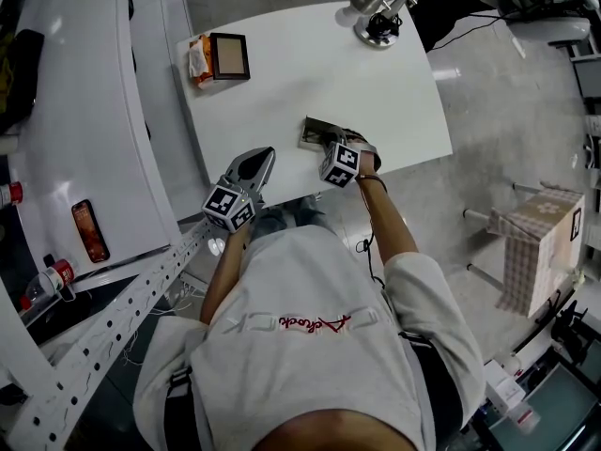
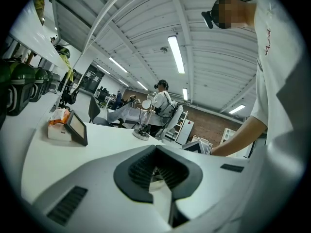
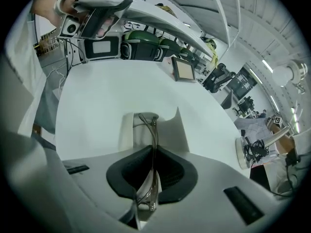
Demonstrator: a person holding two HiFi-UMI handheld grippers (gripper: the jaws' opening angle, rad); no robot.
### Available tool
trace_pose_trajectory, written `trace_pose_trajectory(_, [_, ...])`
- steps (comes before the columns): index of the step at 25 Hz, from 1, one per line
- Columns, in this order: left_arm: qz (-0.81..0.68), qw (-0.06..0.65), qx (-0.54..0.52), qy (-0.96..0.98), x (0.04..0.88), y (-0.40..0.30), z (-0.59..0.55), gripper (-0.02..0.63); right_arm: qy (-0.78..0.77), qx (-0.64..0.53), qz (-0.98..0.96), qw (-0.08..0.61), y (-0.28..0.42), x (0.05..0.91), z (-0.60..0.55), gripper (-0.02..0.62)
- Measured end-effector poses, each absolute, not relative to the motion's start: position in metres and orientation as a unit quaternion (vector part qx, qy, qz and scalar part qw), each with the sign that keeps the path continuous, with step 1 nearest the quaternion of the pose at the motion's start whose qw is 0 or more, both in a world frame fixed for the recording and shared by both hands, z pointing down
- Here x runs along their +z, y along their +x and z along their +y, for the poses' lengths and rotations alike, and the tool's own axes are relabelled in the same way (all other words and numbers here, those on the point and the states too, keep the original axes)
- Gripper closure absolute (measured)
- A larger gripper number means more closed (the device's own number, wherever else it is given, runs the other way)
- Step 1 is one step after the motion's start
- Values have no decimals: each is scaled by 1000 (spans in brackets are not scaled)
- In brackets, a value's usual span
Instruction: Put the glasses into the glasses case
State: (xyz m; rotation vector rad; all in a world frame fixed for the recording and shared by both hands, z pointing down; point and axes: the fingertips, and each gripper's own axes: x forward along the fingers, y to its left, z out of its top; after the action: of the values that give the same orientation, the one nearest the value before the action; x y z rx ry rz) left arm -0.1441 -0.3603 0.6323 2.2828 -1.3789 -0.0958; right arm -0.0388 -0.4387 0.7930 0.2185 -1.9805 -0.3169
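Figure: placing stage, seen from beside the bench.

(a) White table (image 1: 376,83). The glasses case (image 1: 316,132) lies open on it at the edge nearest the person. All positions below are given from this case.

(b) Left gripper (image 1: 259,161). It is off to the case's left and apart from it, pointing nearly level over the table edge. Its jaws are drawn together with nothing between the pads. It appears to have no part in this step.

(c) Right gripper (image 3: 153,150). It is directly above the near side of the case and tilted steeply down at it. Its pads are clamped on the glasses.

(d) Glasses (image 3: 153,133). They are folded flat and held on edge. Their long axis runs out ahead of the jaws along the gripper's pointing line, and the far end hangs over the case's pale interior. Whether that end touches the lining cannot be told.

Key relation: the case is straight ahead of and below the held glasses, and the right hand is much the nearer. Judged from this, the step in hand is the final lowering. The glasses need to lie along the trough before the jaws part, or an end could catch on the raised flap.
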Motion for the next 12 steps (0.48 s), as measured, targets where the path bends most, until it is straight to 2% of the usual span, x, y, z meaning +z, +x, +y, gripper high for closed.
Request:
trace_pose_trajectory(2, [-502,234,-35,832,632,-144,-360,592,89,-133,-831,532,-39,792,-440,573])
trace_pose_trajectory(7, [-498,230,-35,835,630,-141,-361,592,94,-134,-835,525,-39,786,-441,495])
trace_pose_trajectory(12, [-490,223,-37,842,624,-136,-365,592,104,-144,-838,517,-39,776,-441,485])
